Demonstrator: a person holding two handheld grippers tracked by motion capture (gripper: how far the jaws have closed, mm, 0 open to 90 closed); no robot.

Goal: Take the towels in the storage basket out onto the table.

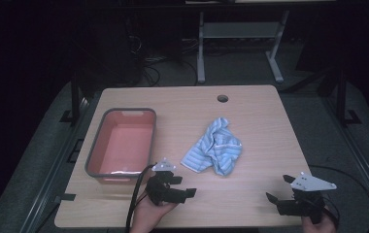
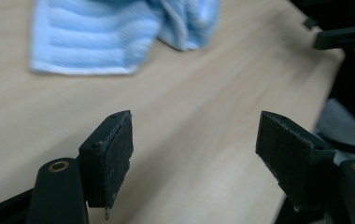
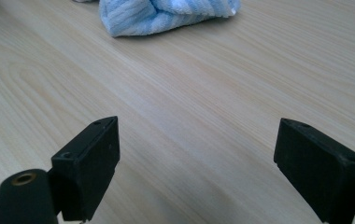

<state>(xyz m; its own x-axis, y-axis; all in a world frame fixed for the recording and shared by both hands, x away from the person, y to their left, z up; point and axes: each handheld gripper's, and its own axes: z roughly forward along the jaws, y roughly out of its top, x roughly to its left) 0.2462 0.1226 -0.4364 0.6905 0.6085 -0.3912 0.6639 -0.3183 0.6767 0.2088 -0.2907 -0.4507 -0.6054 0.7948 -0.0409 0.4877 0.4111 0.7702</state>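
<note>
With both the left tongs (image 1: 185,187) and right tongs (image 1: 278,188) released and empty, the crumpled blue-striped terry cloth (image 1: 213,146), at the left tongs' one o'clock on the wooden counter (image 1: 260,121), might bunch or slide if pinched shallowly.

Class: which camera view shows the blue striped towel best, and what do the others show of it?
The high view: the whole crumpled towel lies on the table, right of the red bin. The left gripper view shows its blurred near edge; the right gripper view shows one folded edge at the top.

surface: wooden table (image 1: 270,121) | on it: striped blue cloth (image 1: 214,148), pink bin (image 1: 122,143)
</note>
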